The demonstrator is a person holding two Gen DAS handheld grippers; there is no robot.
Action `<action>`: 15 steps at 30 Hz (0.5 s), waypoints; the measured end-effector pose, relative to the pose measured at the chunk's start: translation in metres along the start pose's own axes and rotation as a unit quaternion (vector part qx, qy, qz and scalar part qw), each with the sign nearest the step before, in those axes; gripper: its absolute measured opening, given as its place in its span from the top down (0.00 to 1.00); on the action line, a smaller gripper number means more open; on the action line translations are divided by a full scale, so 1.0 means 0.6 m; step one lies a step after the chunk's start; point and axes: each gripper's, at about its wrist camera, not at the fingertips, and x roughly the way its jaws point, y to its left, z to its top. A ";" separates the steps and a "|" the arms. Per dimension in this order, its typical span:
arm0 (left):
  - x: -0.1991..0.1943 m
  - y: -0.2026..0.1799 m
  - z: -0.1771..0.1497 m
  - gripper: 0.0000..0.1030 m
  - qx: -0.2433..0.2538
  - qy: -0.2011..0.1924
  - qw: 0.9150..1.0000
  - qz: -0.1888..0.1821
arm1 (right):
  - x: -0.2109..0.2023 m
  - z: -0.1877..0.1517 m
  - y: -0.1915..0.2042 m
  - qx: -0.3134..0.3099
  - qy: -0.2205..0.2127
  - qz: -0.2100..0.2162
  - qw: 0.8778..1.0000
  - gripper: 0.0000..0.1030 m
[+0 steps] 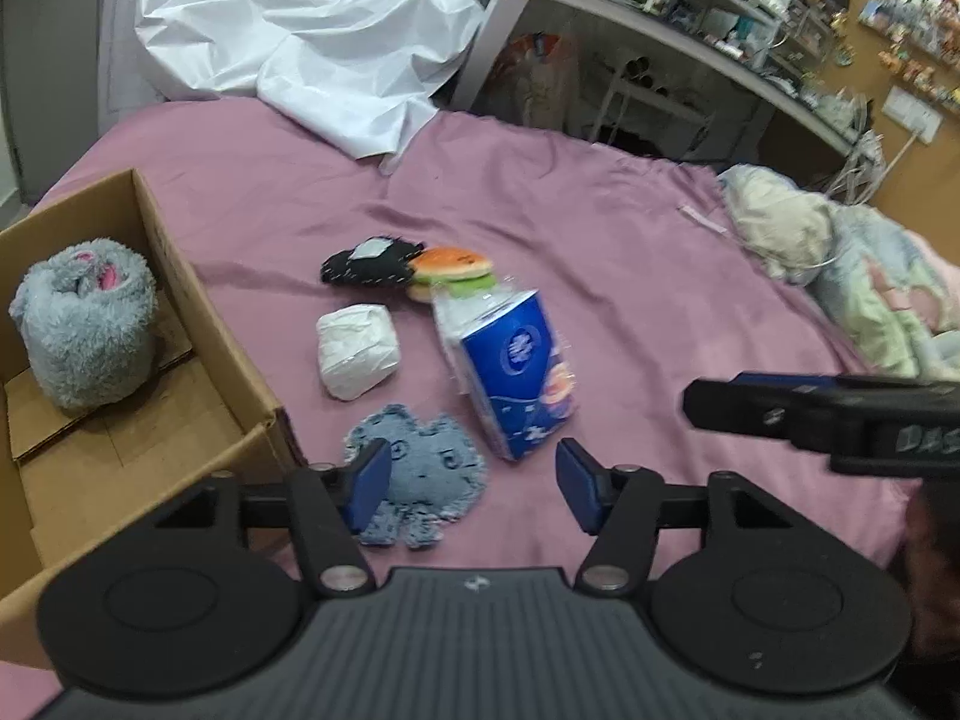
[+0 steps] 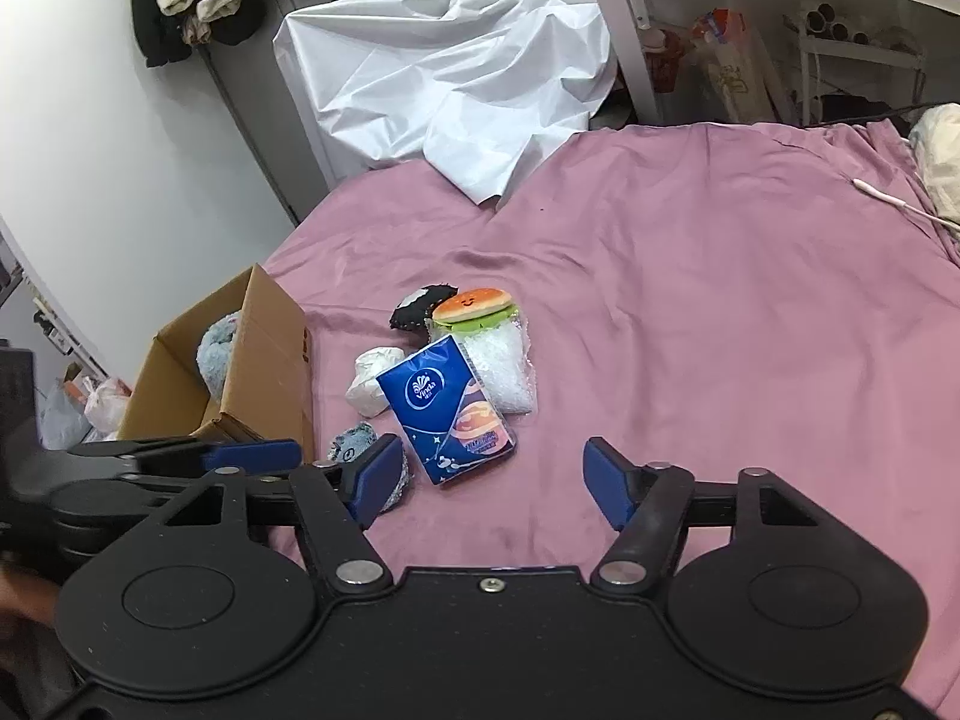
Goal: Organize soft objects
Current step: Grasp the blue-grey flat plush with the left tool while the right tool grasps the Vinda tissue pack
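While one grey plush [image 1: 84, 324] already sits in the box [image 1: 198, 324] at left, I hold the left gripper [image 1: 471, 483] wide above the blue plush [image 1: 420, 480], judged next. Right view: right gripper [image 2: 489, 477] wide, empty, below the tissue pack [image 2: 447, 414]; burger [image 2: 474, 306] and white bundle [image 2: 375, 387] crowd it.

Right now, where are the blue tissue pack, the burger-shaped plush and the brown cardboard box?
Blue tissue pack [image 2: 447, 414]: right wrist view, printed front face.
Burger-shaped plush [image 2: 474, 305]: right wrist view, orange bun top.
Brown cardboard box [image 1: 198, 324]: left wrist view, right wall.
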 end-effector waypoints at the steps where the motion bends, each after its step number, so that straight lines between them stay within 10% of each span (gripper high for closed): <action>1: 0.006 -0.001 -0.002 0.46 0.000 0.001 1.000 0.001 | 0.002 0.003 0.000 -0.005 0.001 0.001 1.000 0.39; 15: 0.059 -0.032 -0.032 0.45 0.038 -0.017 0.996 0.083 | 0.072 0.021 0.002 -0.043 0.039 0.025 0.998 0.42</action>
